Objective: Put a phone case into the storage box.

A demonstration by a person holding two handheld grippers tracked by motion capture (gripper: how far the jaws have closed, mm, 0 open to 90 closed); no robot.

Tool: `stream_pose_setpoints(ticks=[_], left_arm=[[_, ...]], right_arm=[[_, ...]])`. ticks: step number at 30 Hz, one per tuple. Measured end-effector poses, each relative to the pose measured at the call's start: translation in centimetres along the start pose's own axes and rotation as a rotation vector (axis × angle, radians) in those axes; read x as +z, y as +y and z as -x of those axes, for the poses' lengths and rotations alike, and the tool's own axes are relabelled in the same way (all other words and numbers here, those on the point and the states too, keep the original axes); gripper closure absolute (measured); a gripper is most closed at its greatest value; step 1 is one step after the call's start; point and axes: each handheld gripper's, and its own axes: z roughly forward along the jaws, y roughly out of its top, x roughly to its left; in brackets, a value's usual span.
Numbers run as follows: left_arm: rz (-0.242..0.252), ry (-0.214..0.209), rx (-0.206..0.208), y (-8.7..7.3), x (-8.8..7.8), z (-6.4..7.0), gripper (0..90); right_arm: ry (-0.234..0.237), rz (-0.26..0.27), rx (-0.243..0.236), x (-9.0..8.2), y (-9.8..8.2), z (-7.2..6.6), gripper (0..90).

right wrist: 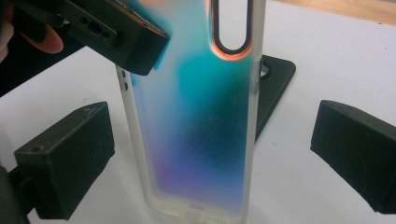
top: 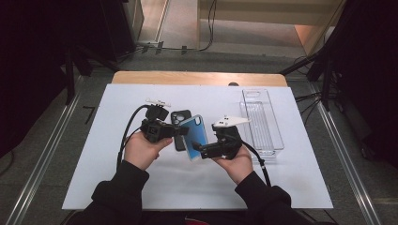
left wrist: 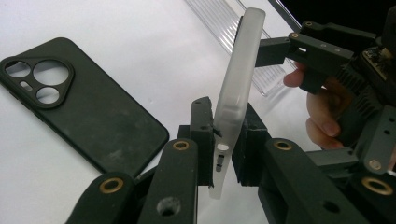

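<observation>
L gripper (top: 180, 131) clamped on edge of iridescent blue phone case (top: 195, 137), held up off the white mat (top: 141, 187) mid-table, case standing on edge in left gripper view. R gripper (top: 199, 149) jaws spread wide either side of the case, not touching it. Black phone case (top: 179, 123) lies flat on mat just behind/left, camera cutouts up. Clear plastic tray (top: 277, 140) at right, looks empty.
</observation>
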Motion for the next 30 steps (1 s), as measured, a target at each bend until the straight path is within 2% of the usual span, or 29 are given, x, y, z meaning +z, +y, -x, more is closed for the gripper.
stream_pose_setpoints(ticks=[11, 17, 22, 26, 30], left_arm=[[-0.003, 0.0, 0.015, -0.1, 0.5, 0.8, 80.7], [0.001, -0.008, 0.023, -0.2, 0.8, 1.4, 80.7], [0.009, -0.016, 0.024, -0.2, 0.9, 1.6, 80.6], [0.018, -0.017, 0.028, -0.2, 0.9, 1.8, 80.5], [0.023, -0.022, 0.027, -0.2, 0.8, 1.8, 80.4]], right_arm=[[-0.011, -0.011, -0.014, 1.0, 0.3, -0.8, 0.0], [-0.032, -0.019, 0.005, 1.6, 0.4, -0.8, 1.7], [-0.021, -0.017, 0.012, 1.7, 0.4, -0.8, 3.0], [0.009, -0.021, 0.018, 1.8, 0.2, -0.5, 13.7], [0.023, -0.019, 0.011, 1.6, 0.3, -0.4, 16.9]])
